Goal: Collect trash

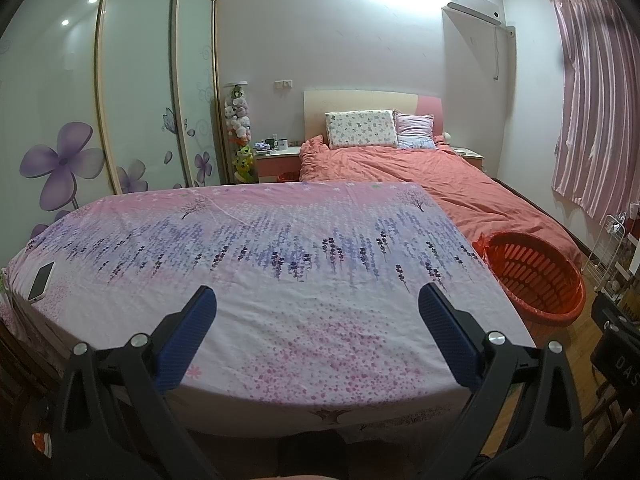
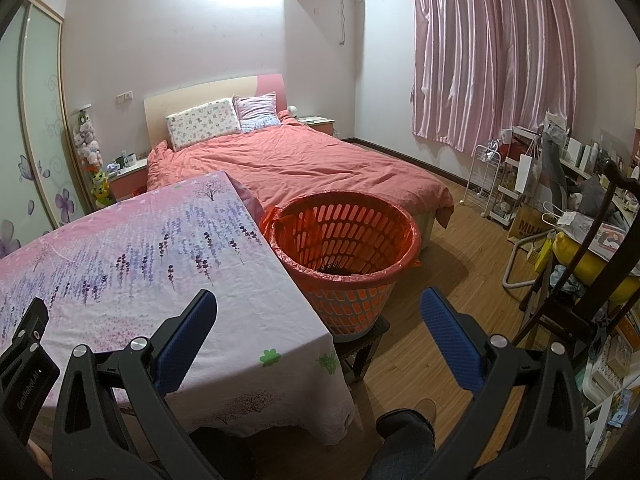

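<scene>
- A bed (image 2: 304, 160) with a salmon duvet is seen at twelve o'clock in both views, two pillows (image 2: 204, 122) propped against its headboard.
- A table under a pink and lavender flowered cloth (image 1: 260, 248) fills the near ground; in the right wrist view it lies toward nine o'clock.
- An orange slotted basket (image 2: 344, 236), lined with a thin red bag, is placed just beside the table's right edge, at three o'clock in the left wrist view and twelve o'clock in the right. Something dark is glimpsed at its bottom; what it is cannot be told.
- No loose trash can be made out on the cloth.
- The left gripper (image 1: 318, 300) is held above the cloth, its blue-padded fingers spread wide, nothing between them.
- The right gripper (image 2: 318, 304) is likewise spread wide and empty, aimed at the basket's near side.
- A white phone (image 1: 40, 280) is laid flat on the cloth at nine o'clock.
</scene>
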A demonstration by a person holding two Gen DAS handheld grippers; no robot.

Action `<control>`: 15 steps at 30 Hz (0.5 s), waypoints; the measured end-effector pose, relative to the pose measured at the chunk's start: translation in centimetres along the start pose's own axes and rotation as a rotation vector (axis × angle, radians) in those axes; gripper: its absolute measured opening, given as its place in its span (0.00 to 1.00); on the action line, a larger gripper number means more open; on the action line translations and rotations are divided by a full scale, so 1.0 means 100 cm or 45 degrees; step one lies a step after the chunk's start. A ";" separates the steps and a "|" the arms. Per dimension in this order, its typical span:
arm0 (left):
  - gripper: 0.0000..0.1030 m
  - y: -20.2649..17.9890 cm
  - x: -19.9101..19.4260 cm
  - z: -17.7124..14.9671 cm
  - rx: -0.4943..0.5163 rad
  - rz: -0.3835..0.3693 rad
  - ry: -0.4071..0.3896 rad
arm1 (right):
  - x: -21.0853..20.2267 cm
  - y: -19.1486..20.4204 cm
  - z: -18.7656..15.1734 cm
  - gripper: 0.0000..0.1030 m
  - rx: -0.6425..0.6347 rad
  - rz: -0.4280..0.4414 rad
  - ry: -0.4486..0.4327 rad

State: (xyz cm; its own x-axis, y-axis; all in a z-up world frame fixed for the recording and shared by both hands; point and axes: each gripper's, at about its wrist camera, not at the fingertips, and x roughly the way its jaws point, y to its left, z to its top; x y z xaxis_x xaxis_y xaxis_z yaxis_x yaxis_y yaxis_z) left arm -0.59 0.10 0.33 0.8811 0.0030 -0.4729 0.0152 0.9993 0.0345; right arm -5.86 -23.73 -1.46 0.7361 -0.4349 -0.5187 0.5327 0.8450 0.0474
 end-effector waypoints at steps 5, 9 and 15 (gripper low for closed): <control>0.96 0.000 0.000 0.000 0.001 0.000 0.000 | 0.000 0.000 0.000 0.98 0.001 0.000 0.001; 0.96 0.000 0.000 0.000 0.000 -0.001 0.002 | 0.000 0.000 0.000 0.98 0.001 0.001 0.001; 0.96 0.000 0.000 0.001 0.003 -0.002 0.003 | 0.000 0.000 0.000 0.98 0.001 0.001 0.001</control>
State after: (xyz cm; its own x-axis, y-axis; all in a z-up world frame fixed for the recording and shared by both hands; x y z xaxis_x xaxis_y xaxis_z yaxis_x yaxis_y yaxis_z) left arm -0.53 0.15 0.38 0.8799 0.0012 -0.4751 0.0178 0.9992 0.0355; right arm -5.85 -23.74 -1.41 0.7359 -0.4341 -0.5196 0.5325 0.8450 0.0483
